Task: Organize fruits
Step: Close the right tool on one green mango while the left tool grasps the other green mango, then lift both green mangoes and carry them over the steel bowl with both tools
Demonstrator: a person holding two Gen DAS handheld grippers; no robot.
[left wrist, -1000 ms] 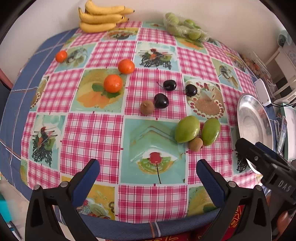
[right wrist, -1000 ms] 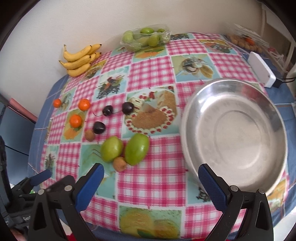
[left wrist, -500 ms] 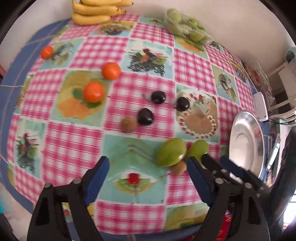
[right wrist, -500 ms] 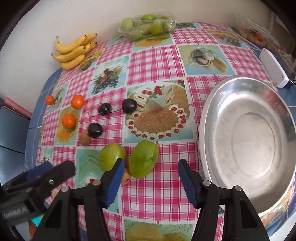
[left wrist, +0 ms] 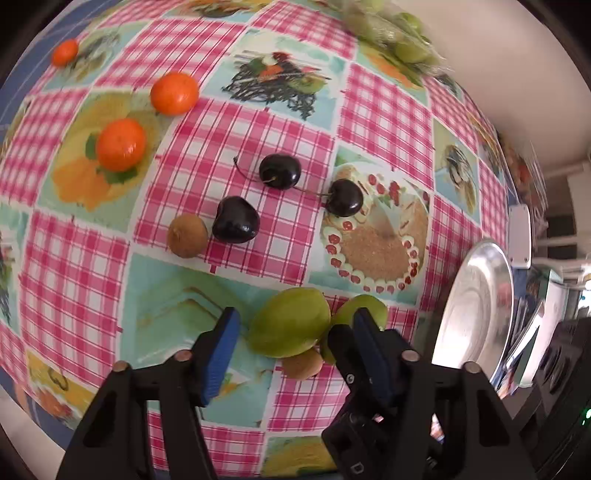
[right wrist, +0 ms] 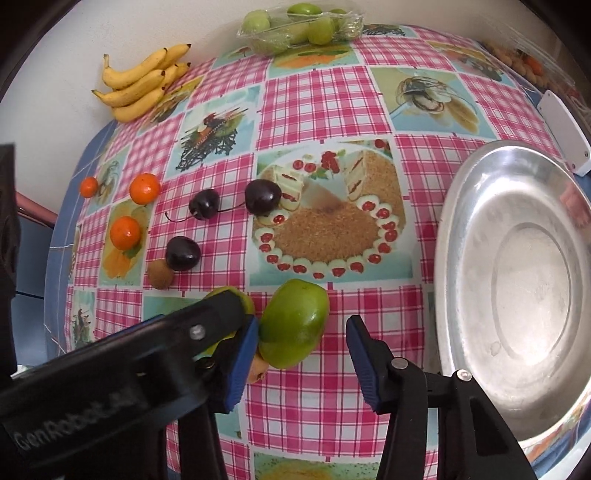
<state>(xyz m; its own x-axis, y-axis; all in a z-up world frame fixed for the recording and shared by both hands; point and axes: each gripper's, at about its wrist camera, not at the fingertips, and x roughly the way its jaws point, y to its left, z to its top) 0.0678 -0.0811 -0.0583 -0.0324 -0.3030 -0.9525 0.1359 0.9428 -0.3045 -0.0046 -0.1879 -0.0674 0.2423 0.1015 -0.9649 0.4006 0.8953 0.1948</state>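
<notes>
Two green mangoes lie side by side on the checked tablecloth. My left gripper is open, its jaws on either side of the left mango. My right gripper is open around the right mango, whose edge also shows in the left wrist view. A small brown fruit lies against both mangoes. Three dark cherries, another brown fruit and three oranges lie farther off. A steel bowl stands to the right.
A bunch of bananas and a clear pack of green fruit sit at the table's far edge by the wall. A white box lies behind the bowl. The left gripper's arm crosses the right wrist view.
Both grippers have moved forward and down to the two mangoes and narrowed their jaws. Each now straddles one mango; before, they hung back over the table's near edge.
</notes>
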